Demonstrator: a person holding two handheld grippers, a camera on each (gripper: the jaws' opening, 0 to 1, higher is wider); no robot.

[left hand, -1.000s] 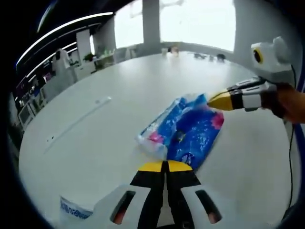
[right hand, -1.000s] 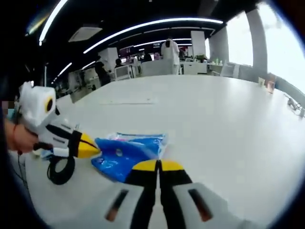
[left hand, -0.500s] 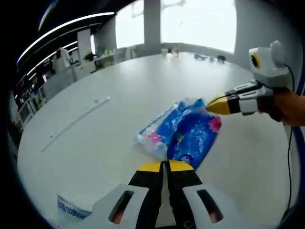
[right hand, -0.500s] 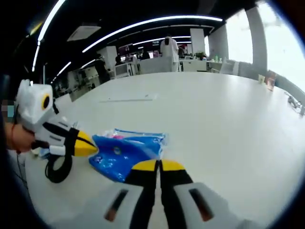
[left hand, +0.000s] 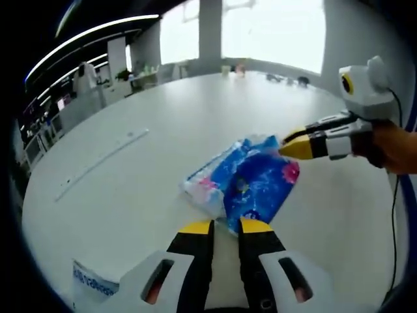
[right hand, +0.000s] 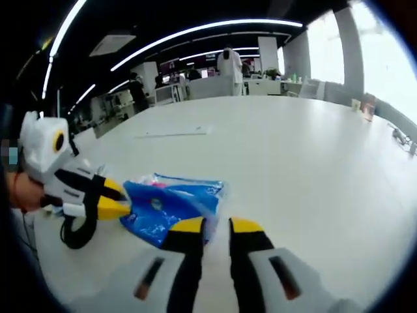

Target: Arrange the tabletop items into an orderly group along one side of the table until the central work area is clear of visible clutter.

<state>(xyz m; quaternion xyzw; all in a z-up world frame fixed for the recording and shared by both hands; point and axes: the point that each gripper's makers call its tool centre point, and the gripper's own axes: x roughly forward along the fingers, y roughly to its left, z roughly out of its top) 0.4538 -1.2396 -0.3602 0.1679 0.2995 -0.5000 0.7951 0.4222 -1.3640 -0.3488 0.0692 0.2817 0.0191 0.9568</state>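
Left gripper view: left gripper low over the white table, jaws a little apart, yellow tips just short of the near edge of the blue packs, not touching them. Packs flat on the table: two glossy blue plastic packs side by side, touching, pink spots on the wrapping, white ends toward the left. Right gripper in from the right, held in a hand, yellow tips slightly parted at the far right corner of the packs; contact not clear. Long thin white strip lying on the table well left of the packs. White sheet with blue print near the bottom left, beside the left gripper's body. Small items along the far table edge under the bright windows, too small to tell.

Right gripper view: right gripper with jaws parted, left tip over or against the edge of the blue packs, nothing between the jaws. Left gripper in from the left, jaws parted, lower yellow tip at the packs' left edge. Black cable coiled on the table below the left gripper. Strip farther back. Office desks and standing people in the background under long ceiling lights.
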